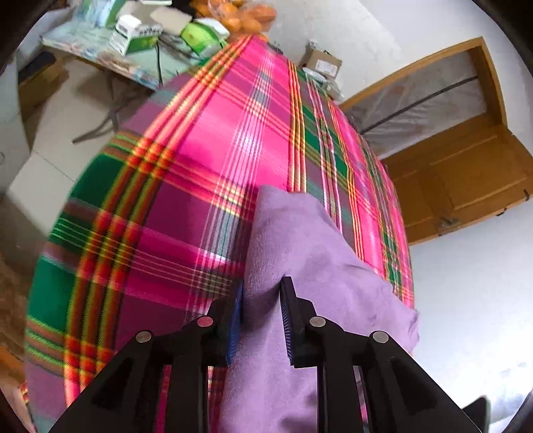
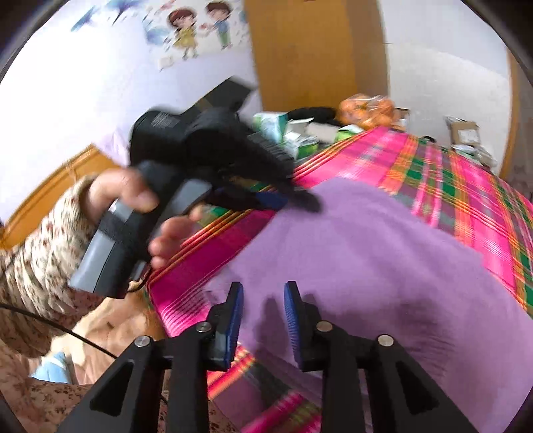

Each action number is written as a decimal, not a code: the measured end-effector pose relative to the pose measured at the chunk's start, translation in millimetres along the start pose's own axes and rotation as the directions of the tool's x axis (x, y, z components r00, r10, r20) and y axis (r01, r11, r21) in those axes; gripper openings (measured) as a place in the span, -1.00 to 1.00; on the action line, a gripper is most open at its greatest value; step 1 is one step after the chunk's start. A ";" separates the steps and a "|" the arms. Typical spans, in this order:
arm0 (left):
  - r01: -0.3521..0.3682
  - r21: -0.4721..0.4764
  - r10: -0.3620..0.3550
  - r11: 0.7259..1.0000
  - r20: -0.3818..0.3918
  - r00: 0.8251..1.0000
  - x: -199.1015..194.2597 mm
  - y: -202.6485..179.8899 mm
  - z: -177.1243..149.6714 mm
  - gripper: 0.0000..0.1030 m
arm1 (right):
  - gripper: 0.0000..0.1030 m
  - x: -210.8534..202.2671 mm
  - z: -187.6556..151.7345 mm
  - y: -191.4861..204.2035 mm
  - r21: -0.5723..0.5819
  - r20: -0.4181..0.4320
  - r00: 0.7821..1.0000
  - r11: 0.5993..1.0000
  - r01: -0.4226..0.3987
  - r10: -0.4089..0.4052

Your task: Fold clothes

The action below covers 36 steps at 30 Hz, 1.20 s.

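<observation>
A purple fleece garment (image 1: 299,239) lies on a bed covered with a pink, green and red plaid sheet (image 1: 200,150). My left gripper (image 1: 263,293) is shut on a raised fold of it, and the cloth runs between the two blue pads. In the right wrist view the garment (image 2: 383,266) spreads wide over the plaid sheet (image 2: 449,186). There the left gripper (image 2: 289,200), held by a hand (image 2: 126,190), pinches the garment's far left edge. My right gripper (image 2: 263,293) hovers open just above the garment's near edge, with nothing between its fingers.
A cluttered side table with green and white boxes (image 1: 140,36) and a bag of oranges (image 1: 243,16) stands past the bed's far end. A cardboard box (image 1: 321,61) sits at the far corner. A wooden door (image 1: 466,180) is on the right.
</observation>
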<state>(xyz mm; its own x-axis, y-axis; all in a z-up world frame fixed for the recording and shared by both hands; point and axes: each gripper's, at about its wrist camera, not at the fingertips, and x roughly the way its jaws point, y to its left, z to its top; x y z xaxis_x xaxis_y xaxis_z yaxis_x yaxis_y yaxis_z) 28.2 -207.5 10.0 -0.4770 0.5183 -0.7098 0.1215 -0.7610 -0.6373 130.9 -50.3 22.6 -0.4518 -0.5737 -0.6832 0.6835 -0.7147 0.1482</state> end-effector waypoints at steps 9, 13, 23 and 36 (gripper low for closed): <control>-0.022 0.098 0.005 0.995 0.168 0.986 -27.9 -48.4 -12.3 -0.43 | -0.35 -58.0 -38.5 -113.1 0.267 0.002 0.954 0.919 0.289 -0.300; -0.013 0.174 -0.021 0.985 0.193 0.981 -29.3 -82.3 -21.0 -0.37 | -0.35 -81.5 -66.4 -160.3 0.389 -0.046 0.899 0.821 0.418 -0.436; 0.073 0.333 -0.059 0.940 -0.053 0.997 53.3 -161.4 -48.6 -0.28 | -0.35 -115.7 -112.4 -210.5 0.464 -0.114 0.783 0.664 0.587 -0.612; 0.112 0.401 -0.031 0.909 -0.204 0.979 135.8 -219.8 -66.7 -0.28 | -0.35 -164.4 -154.9 -283.6 0.536 -0.178 0.716 0.544 0.646 -0.675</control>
<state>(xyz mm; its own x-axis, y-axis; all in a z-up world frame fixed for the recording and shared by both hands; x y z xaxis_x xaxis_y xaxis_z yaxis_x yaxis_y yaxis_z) -5.2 56.1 33.7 -0.2933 0.6100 -0.7361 -0.2916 -0.7904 -0.5387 100.1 308.7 -18.0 -0.6828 0.1428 -0.7165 -0.2275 -0.9735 0.0228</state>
